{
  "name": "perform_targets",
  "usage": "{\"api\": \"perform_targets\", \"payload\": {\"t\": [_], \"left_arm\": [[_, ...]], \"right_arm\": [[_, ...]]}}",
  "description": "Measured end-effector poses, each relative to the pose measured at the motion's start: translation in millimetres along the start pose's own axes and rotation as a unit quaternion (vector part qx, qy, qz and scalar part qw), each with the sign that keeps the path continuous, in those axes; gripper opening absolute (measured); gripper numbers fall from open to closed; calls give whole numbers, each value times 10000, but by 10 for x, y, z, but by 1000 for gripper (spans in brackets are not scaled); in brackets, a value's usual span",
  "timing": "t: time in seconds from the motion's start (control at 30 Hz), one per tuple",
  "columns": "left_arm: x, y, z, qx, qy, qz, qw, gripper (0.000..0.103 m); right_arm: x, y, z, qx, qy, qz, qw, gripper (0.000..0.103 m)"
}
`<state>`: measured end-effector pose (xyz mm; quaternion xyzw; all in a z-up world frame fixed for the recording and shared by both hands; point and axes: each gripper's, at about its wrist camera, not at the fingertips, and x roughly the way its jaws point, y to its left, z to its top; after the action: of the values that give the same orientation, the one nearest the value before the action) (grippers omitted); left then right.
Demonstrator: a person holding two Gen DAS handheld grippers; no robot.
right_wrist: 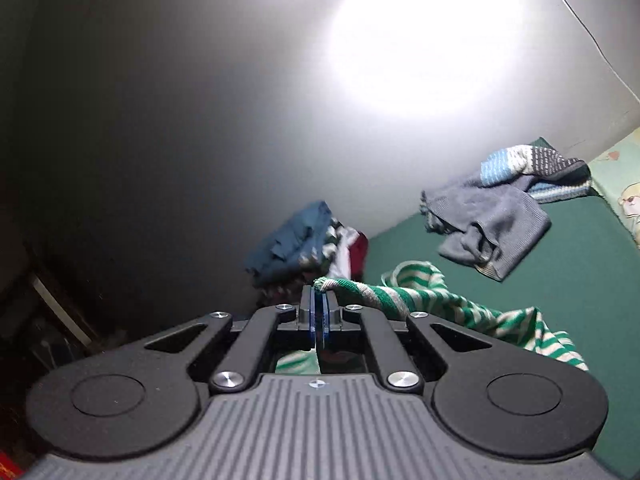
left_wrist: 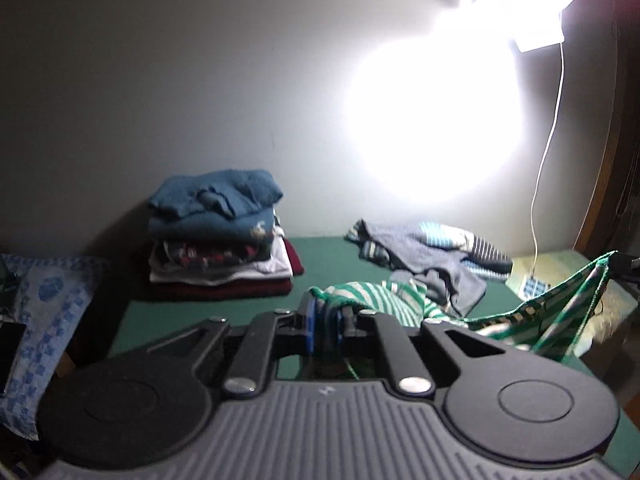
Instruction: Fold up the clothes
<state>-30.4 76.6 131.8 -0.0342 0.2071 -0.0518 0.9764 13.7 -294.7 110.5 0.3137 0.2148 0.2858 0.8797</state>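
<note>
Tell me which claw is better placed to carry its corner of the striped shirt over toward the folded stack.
Left, probably. The left claw grips the striped shirt nearest the folded stack. The right claw, also clamped on it, sits farther away.

A stack of folded clothes sits at the desk's back-left corner against the wall; a crumpled sweater lies at the back right.

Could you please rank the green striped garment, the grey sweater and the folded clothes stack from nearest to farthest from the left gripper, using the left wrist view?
1. Green striped garment: pinched in the left gripper, trailing right.
2. Grey sweater: crumpled on the green surface, ahead and right.
3. Folded clothes stack: against the wall, ahead and left; close to the sweater's range, so this order is tentative.
</note>
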Motion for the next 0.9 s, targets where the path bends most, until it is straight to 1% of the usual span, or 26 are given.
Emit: {"api": "perform_targets", "payload": {"t": [0.07, 0.1, 0.13, 0.17, 0.23, 0.27, 0.37, 0.4, 0.43, 0.47, 0.5, 0.57, 0.6, 0.63, 0.67, 0.7, 0.73, 0.77, 0.8, 0.83, 0.87, 0.9], "left_arm": [[-115, 81, 116, -113, -220, -27, 9997, 8], [-172, 122, 175, -169, -330, -40, 9993, 11], [-160, 137, 180, -147, -279, 22, 9995, 15], [-142, 150, 182, -120, -215, 91, 9997, 15], [-30, 143, 70, -120, 154, 22, 9998, 15], [28, 129, -8, -127, 341, -42, 9993, 15], [228, 2, -335, -30, 898, -250, 9956, 15], [297, -46, -450, 28, 1065, -298, 9939, 16], [361, -89, -568, 161, 1228, -232, 9920, 22], [423, -133, -685, 300, 1389, -157, 9897, 23], [457, -156, -777, 427, 1504, -52, 9877, 28], [397, -168, -871, 534, 1566, -50, 9862, 37], [365, -174, -916, 584, 1594, -54, 9855, 48], [333, -180, -961, 635, 1622, -58, 9847, 53], [301, -186, -1006, 685, 1649, -61, 9839, 55], [269, -192, -1052, 736, 1677, -65, 9831, 60], [236, -197, -1097, 786, 1705, -68, 9822, 67], [204, -203, -1142, 836, 1733, -72, 9813, 71], [172, -209, -1188, 887, 1760, -75, 9804, 82], [140, -215, -1233, 937, 1788, -79, 9794, 95], [108, -221, -1278, 987, 1815, -82, 9784, 101], [75, -227, -1323, 1038, 1843, -86, 9773, 102]], "right_arm": [[-50, 8, 71, 293, -321, 423, 9982, 3], [-75, 13, 106, 439, -480, 634, 9959, 3], [-44, 48, 106, 346, -504, 565, 9965, 3], [-12, 85, 105, 248, -525, 489, 9971, 3], [53, 157, 104, 51, -566, 336, 9978, 3], [120, 164, 49, -49, -451, 230, 9987, 4], [399, 106, -236, -268, 69, -360, 9990, 5], [505, 67, -350, -390, 229, -658, 9968, 8], [612, 28, -463, -512, 388, -957, 9933, 10], [698, -15, -572, -643, 548, -1327, 9876, 20], [767, -50, -676, -777, 711, -1682, 9801, 33], [772, -50, -821, -1112, 928, -2275, 9630, 43], [725, 8, -870, -1233, 973, -2212, 9625, 43], [678, 67, -919, -1353, 1017, -2142, 9620, 43], [631, 126, -968, -1472, 1061, -2071, 9613, 43], [567, 182, -1048, -1539, 1246, -1860, 9624, 46], [503, 238, -1128, -1604, 1433, -1643, 9627, 49], [438, 294, -1209, -1667, 1619, -1426, 9621, 57], [449, 350, -1312, -1729, 1801, -1324, 9593, 62], [481, 413, -1451, -1793, 1920, -1259, 9566, 64], [537, 448, -1536, -1842, 1970, -1287, 9543, 66], [593, 481, -1619, -1890, 2018, -1317, 9520, 67]]}}
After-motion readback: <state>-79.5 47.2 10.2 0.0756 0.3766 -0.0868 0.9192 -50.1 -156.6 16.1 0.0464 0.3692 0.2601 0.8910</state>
